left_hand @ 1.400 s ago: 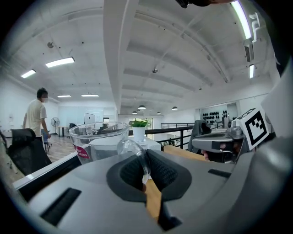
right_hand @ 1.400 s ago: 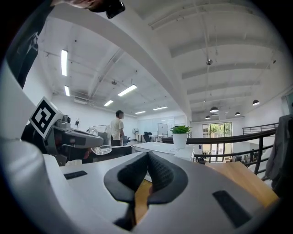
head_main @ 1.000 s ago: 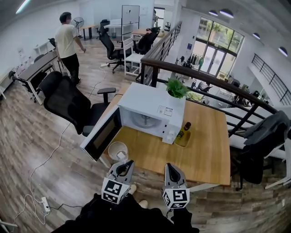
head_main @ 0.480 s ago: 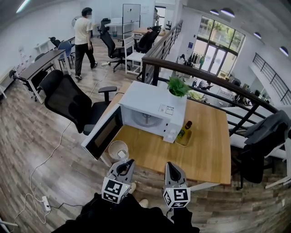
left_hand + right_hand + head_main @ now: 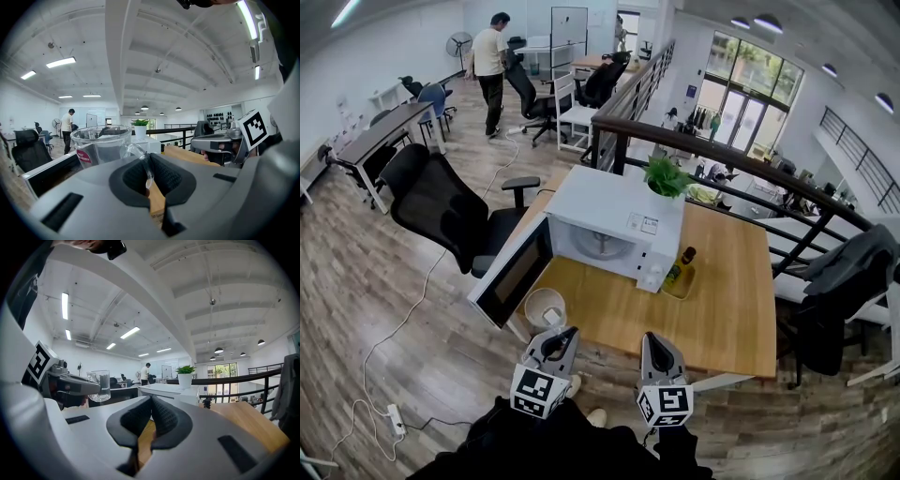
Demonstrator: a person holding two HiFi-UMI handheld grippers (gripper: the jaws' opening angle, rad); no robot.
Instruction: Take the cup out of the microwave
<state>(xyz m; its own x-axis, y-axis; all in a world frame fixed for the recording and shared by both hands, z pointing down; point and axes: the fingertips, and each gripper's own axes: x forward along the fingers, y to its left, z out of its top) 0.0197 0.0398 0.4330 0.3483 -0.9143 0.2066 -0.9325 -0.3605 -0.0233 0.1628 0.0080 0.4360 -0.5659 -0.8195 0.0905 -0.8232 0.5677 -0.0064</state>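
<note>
Already we hold the cup (image 5: 101, 143) clear of the microwave (image 5: 614, 225), left gripper (image 5: 555, 337) jaws pinching its handle (image 5: 141, 157); right gripper (image 5: 150, 414) jaws closed, empty. Setting it down remains.

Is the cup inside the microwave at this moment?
No: the glass cup hangs outside by the open door, its handle clamped in the left gripper, and the microwave cavity shows only its turntable.
</note>
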